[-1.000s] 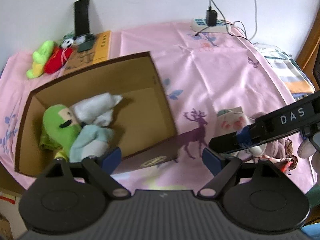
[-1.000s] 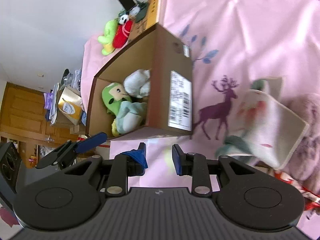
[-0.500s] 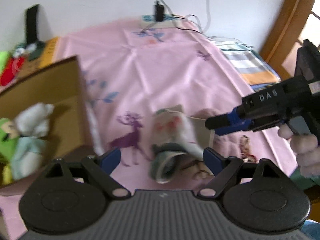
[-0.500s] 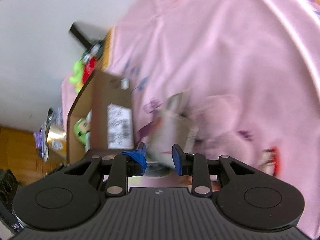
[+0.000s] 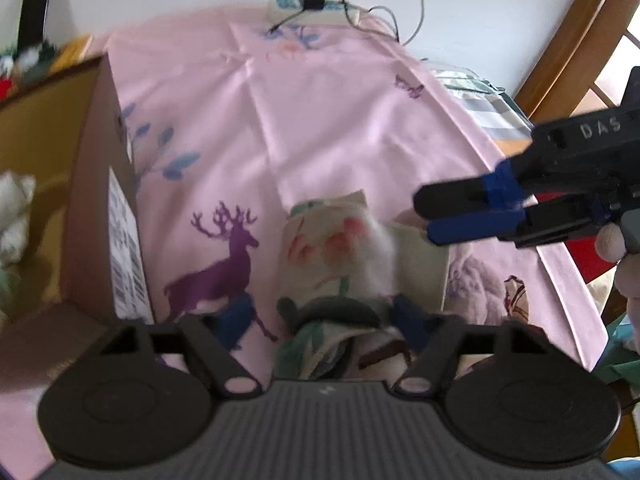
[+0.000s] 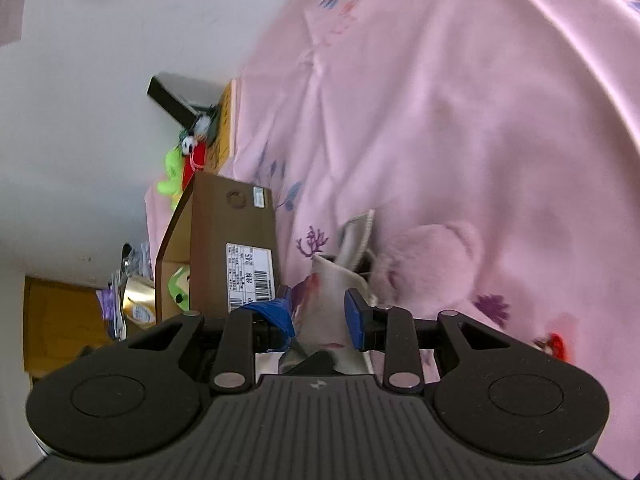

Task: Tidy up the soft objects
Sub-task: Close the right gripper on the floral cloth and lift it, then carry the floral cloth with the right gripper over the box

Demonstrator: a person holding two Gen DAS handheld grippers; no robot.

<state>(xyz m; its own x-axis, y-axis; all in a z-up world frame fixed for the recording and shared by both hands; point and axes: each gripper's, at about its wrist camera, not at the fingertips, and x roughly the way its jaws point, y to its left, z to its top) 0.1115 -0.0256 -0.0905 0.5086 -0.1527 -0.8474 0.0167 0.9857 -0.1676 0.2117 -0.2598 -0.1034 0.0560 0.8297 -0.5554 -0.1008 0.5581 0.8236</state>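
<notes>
A cream cloth with a red flower print and a green edge lies crumpled on the pink tablecloth. My left gripper points down over it with the cloth between its blue pads. The jaws are closing: the left pad stands clear of the fabric and the right pad is at its edge. My right gripper comes in from the right above the cloth's far side, held by a hand, with only a narrow gap and nothing gripped. In the right wrist view the cloth shows just beyond the right gripper. A pink plush lies beside it.
An open cardboard box stands to the left, with a white plush and a green plush inside. Green and red toys sit at the back. A power strip, folded fabrics and a wooden chair lie beyond.
My left gripper has swung right from above the box and come down over the cream cloth, and its jaws have narrowed. The right gripper has rolled and drawn up to the cloth.
</notes>
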